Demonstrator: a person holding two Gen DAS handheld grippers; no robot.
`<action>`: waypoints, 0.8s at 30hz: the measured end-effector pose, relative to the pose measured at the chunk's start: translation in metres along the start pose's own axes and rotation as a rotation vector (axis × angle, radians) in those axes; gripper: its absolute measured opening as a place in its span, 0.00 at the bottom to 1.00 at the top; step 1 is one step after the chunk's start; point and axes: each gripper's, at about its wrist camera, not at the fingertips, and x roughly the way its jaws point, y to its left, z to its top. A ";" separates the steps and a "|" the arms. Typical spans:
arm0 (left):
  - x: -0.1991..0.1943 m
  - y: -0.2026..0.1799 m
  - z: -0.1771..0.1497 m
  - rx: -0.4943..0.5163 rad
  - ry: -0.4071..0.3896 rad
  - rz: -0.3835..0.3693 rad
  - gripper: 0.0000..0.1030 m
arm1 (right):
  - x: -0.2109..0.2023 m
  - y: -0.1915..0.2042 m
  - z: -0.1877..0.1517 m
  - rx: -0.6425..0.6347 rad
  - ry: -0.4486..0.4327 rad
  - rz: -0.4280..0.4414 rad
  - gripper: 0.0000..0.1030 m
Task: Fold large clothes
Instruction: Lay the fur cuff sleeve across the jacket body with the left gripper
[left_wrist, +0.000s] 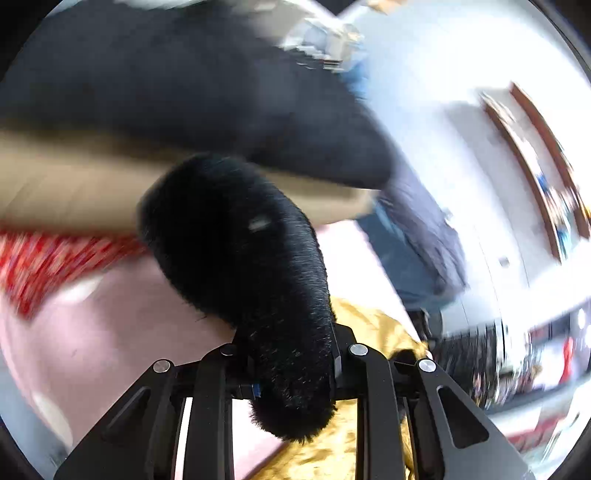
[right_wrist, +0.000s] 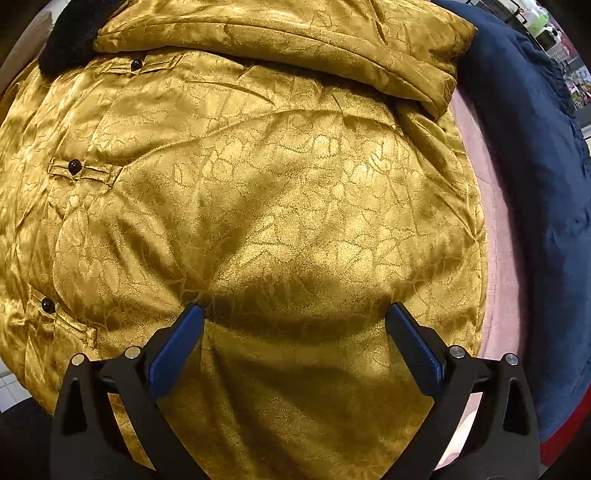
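A large gold satin jacket (right_wrist: 258, 192) with a leaf pattern, dark buttons (right_wrist: 74, 166) and a black fur collar (right_wrist: 66, 40) lies spread on a pink surface (right_wrist: 495, 229). One sleeve is folded across its top. My right gripper (right_wrist: 295, 314) is open, its blue pads (right_wrist: 177, 347) resting on the jacket's lower front. My left gripper (left_wrist: 291, 354) is shut on a black fur trim (left_wrist: 251, 273) of the jacket and holds it lifted; gold fabric (left_wrist: 354, 450) hangs below it. The left view is blurred by motion.
A dark blue garment (right_wrist: 546, 184) lies along the right side of the pink surface; it also shows in the left wrist view (left_wrist: 421, 236). A red patterned cloth (left_wrist: 44, 266) and a tan board (left_wrist: 74, 184) are at left. White floor tiles (right_wrist: 7, 387) show at bottom left.
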 end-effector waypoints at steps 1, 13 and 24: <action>0.005 -0.024 0.004 0.043 0.005 -0.030 0.22 | 0.000 -0.001 0.000 0.000 -0.002 0.004 0.94; 0.093 -0.259 -0.087 0.422 0.227 -0.272 0.15 | -0.010 -0.016 -0.004 -0.032 -0.017 0.030 0.94; 0.164 -0.370 -0.269 0.684 0.502 -0.296 0.05 | -0.032 -0.053 -0.008 -0.016 -0.045 0.028 0.94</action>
